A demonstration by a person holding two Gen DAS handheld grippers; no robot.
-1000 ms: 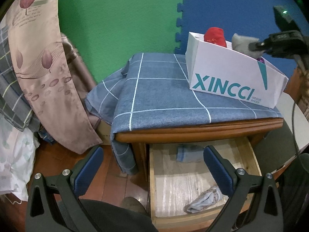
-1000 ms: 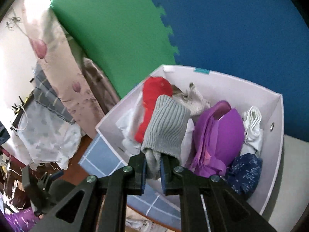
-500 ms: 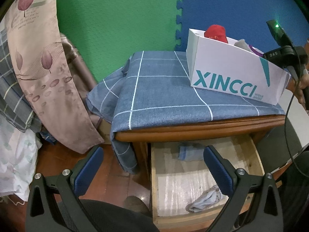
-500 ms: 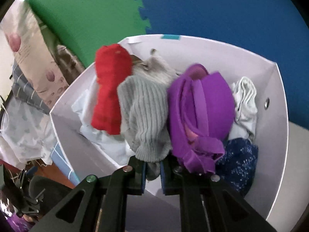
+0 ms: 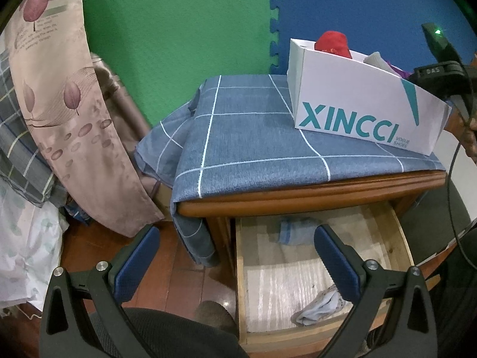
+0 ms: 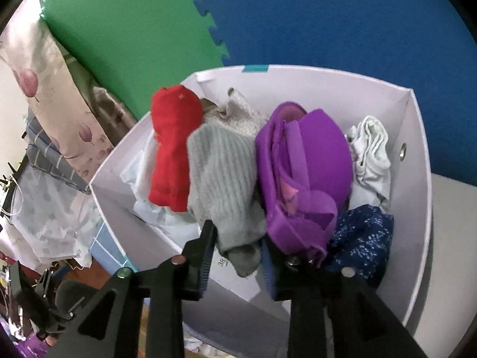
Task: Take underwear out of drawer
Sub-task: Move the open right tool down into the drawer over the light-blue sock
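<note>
Lowered into the white box (image 6: 414, 179), the right tongs (image 6: 237, 256) are opening around the grey sock (image 6: 223, 185); left tongs (image 5: 237, 264) gape released.

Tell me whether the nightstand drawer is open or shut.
Open. The drawer is pulled out below the nightstand top, showing a blue folded garment at the back and a crumpled pale one in front.
</note>
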